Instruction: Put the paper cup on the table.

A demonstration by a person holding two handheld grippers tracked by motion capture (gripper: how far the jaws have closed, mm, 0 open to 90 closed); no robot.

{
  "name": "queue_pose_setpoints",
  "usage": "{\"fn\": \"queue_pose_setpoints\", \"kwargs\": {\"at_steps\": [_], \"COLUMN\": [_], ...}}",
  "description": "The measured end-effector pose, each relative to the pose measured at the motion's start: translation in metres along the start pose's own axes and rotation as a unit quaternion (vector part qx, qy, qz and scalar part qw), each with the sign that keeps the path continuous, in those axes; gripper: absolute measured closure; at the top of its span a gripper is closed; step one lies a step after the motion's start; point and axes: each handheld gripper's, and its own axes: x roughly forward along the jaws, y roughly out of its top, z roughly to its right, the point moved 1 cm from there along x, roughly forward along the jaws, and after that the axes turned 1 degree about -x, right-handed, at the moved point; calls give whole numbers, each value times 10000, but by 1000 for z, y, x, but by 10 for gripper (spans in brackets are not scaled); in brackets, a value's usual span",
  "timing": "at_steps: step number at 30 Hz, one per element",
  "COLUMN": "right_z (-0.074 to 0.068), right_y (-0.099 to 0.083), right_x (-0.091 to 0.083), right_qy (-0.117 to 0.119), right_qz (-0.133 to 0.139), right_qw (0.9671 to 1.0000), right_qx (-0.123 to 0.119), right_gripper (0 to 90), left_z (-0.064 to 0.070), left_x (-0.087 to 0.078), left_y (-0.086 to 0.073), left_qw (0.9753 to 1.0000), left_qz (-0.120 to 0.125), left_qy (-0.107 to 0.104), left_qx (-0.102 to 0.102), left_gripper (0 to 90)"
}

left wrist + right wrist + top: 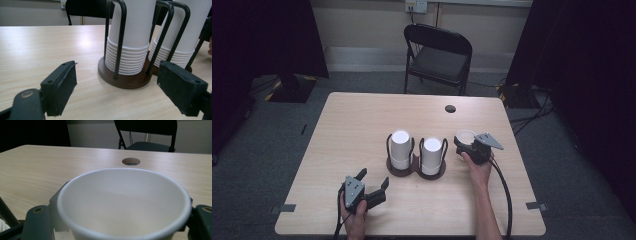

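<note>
Gripping a single white paper cup [122,202] upright, right of the dark wooden two-stack cup holder [415,168] (both stacks full), the right gripper [465,142] contrasts with the left gripper [373,182], jaws wide, near-left.

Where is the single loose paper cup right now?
In the high view, the paper cup stands upright, mouth up, between the jaws of the right gripper, right of the cup holder, on the table.
</note>
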Motion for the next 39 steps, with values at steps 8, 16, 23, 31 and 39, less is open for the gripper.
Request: {"fn": "queue_pose_setpoints", "kwargs": {"at_steps": [8, 16, 23, 31, 39], "right_z": [-6, -4, -3, -1, 1], "right_y": [-3, -8, -8, -12, -12], "right_x": [-7, -14, -13, -13, -20], "right_qy": [88, 13, 99, 69, -48], "right_qz": [-104, -136, -286, -577, -657], "right_qw": [9999, 9999, 9993, 9978, 9973], "right_qx": [-20, -29, 205, 318, 334], "right_gripper": [245, 243, 220, 165, 136], "left_z": [-2, 0, 0, -1, -1], "left_x": [1, 1, 0, -1, 0], "left_y": [0, 0, 0, 0, 0], "left_qw": [10000, 10000, 10000, 10000, 10000], "left_qz": [-7, -13, -4, 42, 14], "left_qy": [-9, 40, 13, 18, 7], "left_qx": [-99, -13, -9, -40, -55], "left_gripper": [159, 161, 161, 161, 161]}}
